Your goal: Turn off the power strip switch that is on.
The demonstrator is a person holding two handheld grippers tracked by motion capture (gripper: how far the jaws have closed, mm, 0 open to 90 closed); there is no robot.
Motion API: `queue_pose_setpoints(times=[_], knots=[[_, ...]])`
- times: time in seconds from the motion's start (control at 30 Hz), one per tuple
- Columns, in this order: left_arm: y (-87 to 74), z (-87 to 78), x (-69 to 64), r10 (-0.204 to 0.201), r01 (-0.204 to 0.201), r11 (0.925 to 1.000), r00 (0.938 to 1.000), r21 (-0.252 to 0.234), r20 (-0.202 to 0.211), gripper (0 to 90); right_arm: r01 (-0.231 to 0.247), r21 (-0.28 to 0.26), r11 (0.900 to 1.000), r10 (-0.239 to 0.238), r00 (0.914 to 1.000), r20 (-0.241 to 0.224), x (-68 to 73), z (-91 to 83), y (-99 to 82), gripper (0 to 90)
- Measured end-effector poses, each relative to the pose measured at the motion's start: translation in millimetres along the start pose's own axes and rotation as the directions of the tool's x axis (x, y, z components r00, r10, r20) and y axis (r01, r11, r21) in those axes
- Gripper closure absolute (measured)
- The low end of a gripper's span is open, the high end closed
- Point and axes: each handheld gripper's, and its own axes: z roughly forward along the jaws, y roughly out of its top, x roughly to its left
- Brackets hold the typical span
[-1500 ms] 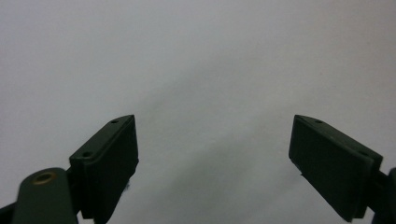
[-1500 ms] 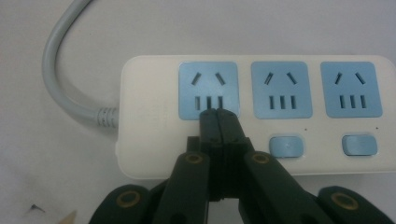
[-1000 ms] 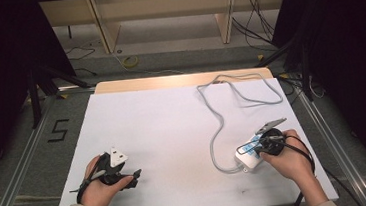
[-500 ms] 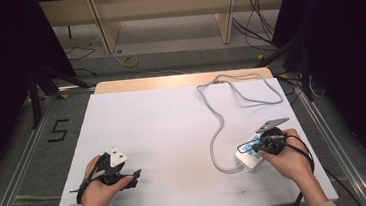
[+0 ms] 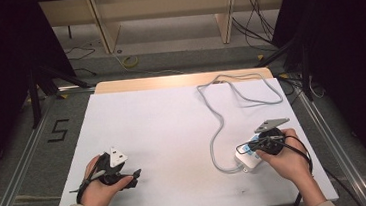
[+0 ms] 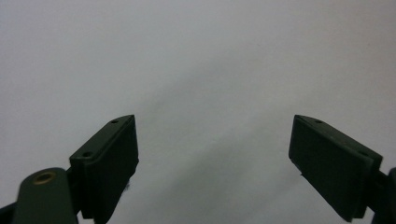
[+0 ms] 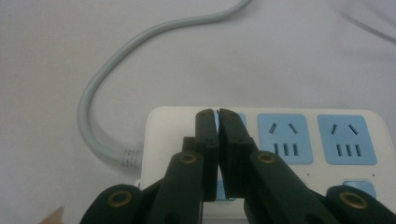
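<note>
A white power strip [image 5: 248,161] with blue socket panels lies near the table's front right; its grey cable [image 5: 221,122] loops away toward the far edge. My right gripper [image 5: 253,146] hovers just over the strip. In the right gripper view its jaws [image 7: 216,114] are pressed together with nothing between them, above the strip [image 7: 299,140] at the end where the cable [image 7: 107,84] enters. My left gripper [image 5: 136,177] rests at the front left with its tips pointing right. In the left gripper view it [image 6: 212,140] stands wide open over bare white surface.
The table [image 5: 163,130] is covered in white, with a wooden strip along its far edge. Metal rails run along the floor on both sides. Shelving legs and loose cables lie on the floor beyond the far edge.
</note>
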Motion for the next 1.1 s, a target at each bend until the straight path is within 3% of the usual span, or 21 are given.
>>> queue_pose_setpoints(times=[0.47,0.83,1.1], knots=[[0.0,-0.8,0.1,-0.002,0.002,1.0000,1.0000,-0.005,-0.002,15.7,0.044,-0.071,0.9965,-0.045,0.9989,-0.015,6.3,2.4,2.7,80.4],[0.5,-0.7,-1.4,0.001,-0.001,1.0000,1.0000,-0.010,0.002,15.7,0.079,-0.123,0.9893,-0.087,0.9945,-0.060,17.0,7.4,5.4,72.6],[0.4,-0.6,-2.2,0.007,-0.007,0.9999,0.9999,-0.012,0.009,15.8,0.106,-0.165,0.9805,-0.125,0.9862,-0.109,26.3,12.1,7.6,66.2]])
